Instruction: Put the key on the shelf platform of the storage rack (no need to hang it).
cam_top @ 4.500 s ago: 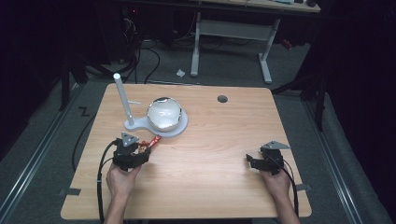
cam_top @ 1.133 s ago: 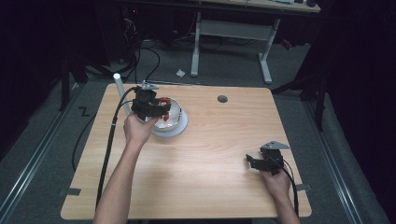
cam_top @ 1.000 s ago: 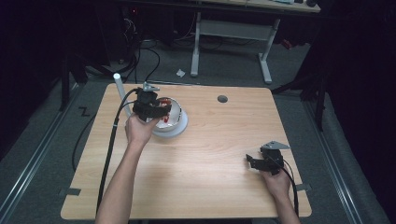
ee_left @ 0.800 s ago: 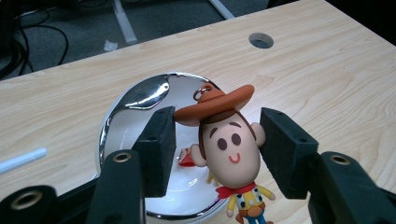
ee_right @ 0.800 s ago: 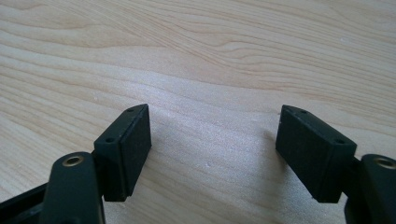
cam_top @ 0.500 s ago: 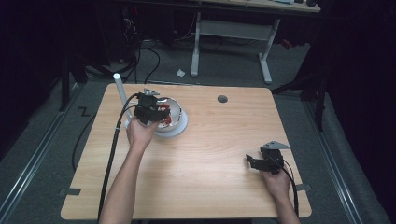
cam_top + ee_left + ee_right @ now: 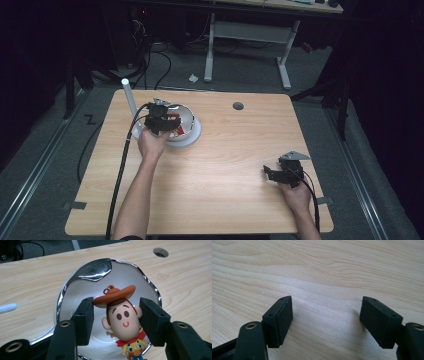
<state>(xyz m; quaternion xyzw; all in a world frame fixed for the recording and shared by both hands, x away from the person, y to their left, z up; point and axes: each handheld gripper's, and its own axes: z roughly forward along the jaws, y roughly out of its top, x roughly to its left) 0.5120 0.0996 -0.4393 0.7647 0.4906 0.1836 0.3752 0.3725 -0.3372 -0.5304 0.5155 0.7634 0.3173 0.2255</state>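
Polished, mirror-bright metal for the bowl (image 7: 85,282), its wavy rim throwing sharp reflections; smooth, softly matt moulded plastic or rubber for the cowboy figure (image 7: 122,320), topped by a small wire ring. Pale wood-grain laminate on the counter (image 7: 332,267), flat and satin, with a faint sheen. Matt black, slightly grainy pads on the left tongs (image 7: 116,320) and the right tongs (image 7: 325,320), with brass-coloured inserts set in smoother black plastic behind; a plain matt white post (image 7: 128,95) at the bowl's side.
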